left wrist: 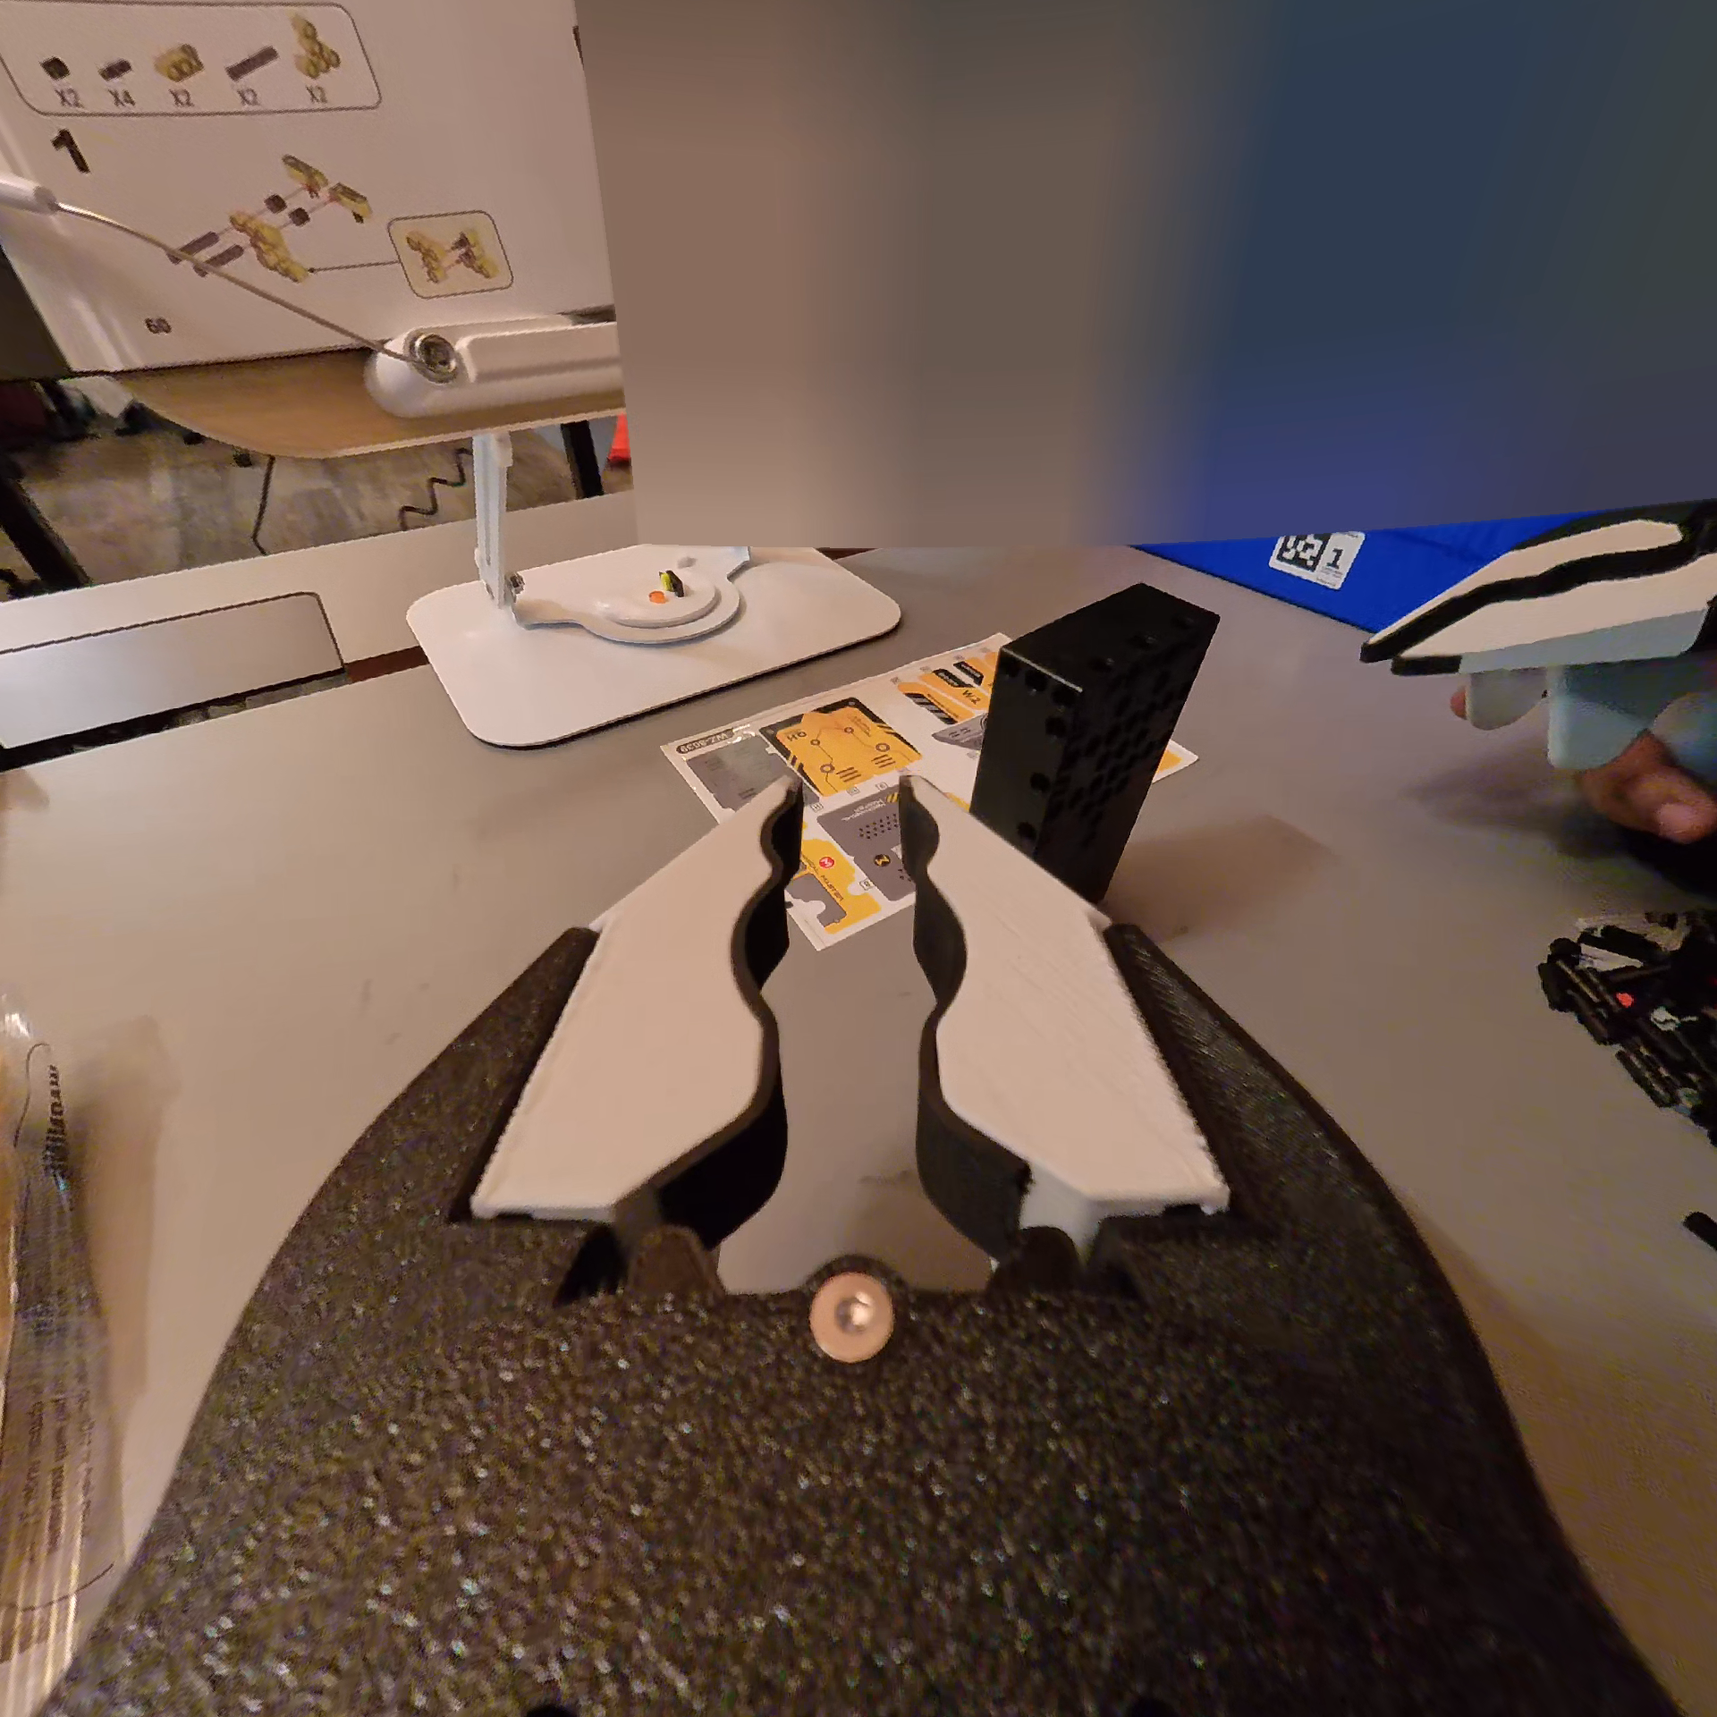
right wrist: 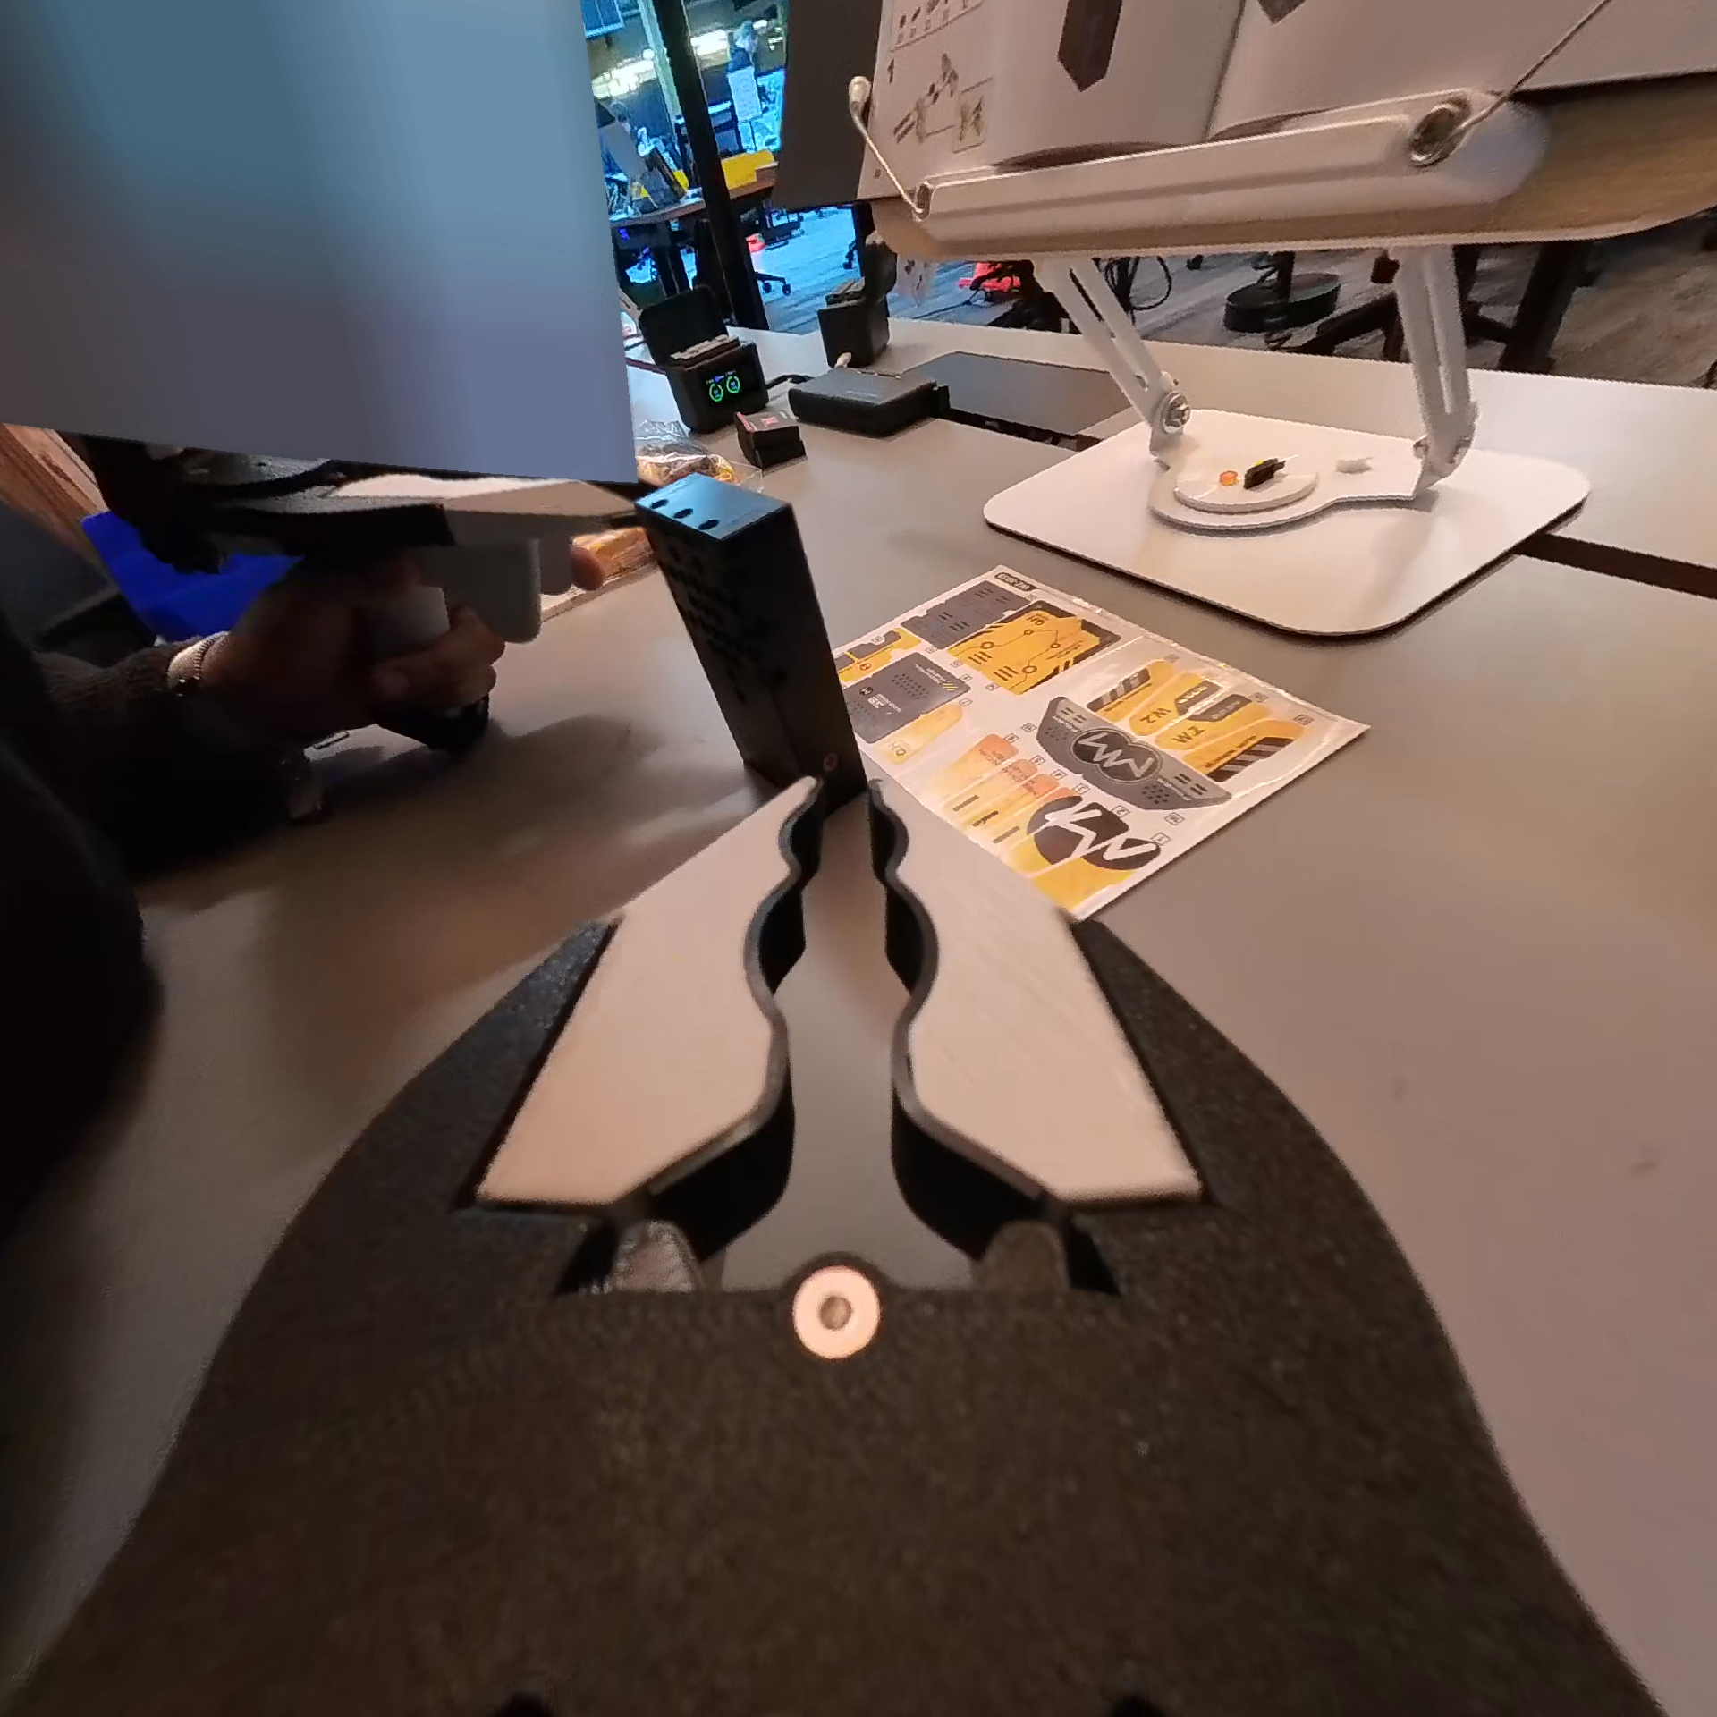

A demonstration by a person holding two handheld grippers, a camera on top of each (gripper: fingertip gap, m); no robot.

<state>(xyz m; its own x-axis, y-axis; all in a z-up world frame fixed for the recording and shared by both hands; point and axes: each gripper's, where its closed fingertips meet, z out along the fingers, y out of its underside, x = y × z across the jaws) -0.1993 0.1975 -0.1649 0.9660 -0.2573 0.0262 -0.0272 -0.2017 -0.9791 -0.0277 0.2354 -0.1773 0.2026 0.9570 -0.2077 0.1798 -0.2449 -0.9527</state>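
My left gripper (left wrist: 853, 790) is open and empty. It hovers low over a yellow and grey sticker sheet (left wrist: 841, 757) that lies flat on the grey table (left wrist: 372, 929). A black perforated block (left wrist: 1087, 743) stands upright on the sheet just right of the fingertips. My right gripper (right wrist: 845, 792) has its jaws a narrow gap apart, with nothing between them. It points at the foot of the block (right wrist: 743, 632), with the sticker sheet (right wrist: 1068, 734) to its right. The right gripper (left wrist: 1533, 604) also shows far right in the left wrist view, well off the block. The left gripper (right wrist: 557, 520) shows by the block's top.
A white book stand (left wrist: 650, 650) holds an open instruction booklet (left wrist: 232, 186) at the back; it also shows in the right wrist view (right wrist: 1301, 530). A pile of small black parts (left wrist: 1635, 1013) lies at the right. A plastic bag (left wrist: 46, 1301) lies at the left. Black chargers (right wrist: 706, 381) stand behind. My hands' fingertips stand some 20 cm from each other.
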